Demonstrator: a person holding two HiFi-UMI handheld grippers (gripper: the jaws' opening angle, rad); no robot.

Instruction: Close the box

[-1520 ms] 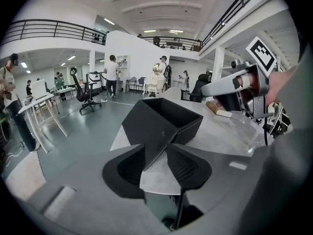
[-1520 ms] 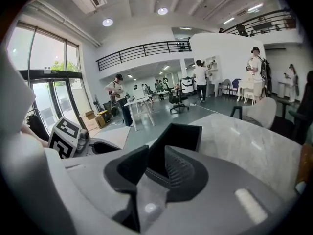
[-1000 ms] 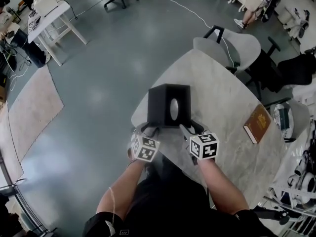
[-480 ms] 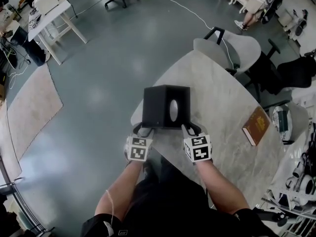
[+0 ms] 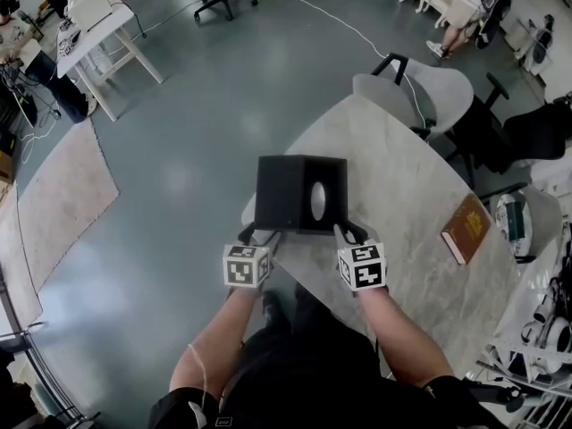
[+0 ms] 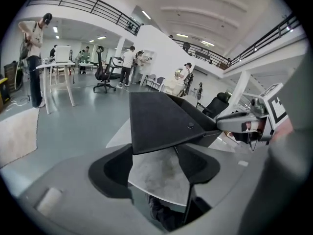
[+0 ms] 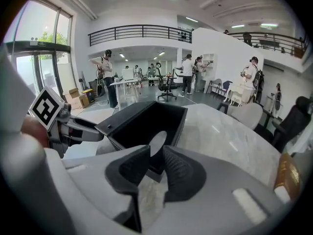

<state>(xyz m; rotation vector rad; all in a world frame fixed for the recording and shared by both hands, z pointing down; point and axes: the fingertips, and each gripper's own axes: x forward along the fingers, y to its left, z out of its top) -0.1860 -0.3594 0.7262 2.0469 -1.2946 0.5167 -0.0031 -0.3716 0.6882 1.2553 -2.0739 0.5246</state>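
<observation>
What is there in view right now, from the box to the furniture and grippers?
black box: one, black, open-topped, near edge of table
table: one, white marble, centre
book: one, brown, on table, right
chair: one, white, beyond table
desk: one, white, floor upper left
rug: one, beige, floor left
left gripper: one, grey, box's near left corner; jaws just opening, apart, flap edge at tips, ungripped
right gripper: one, grey, box's near right; jaws just closing on box wall

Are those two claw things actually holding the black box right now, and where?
The right gripper, fingers just closing, pinches the black box by its near wall, beside the oval hole. The left gripper, just opening, holds nothing.
</observation>
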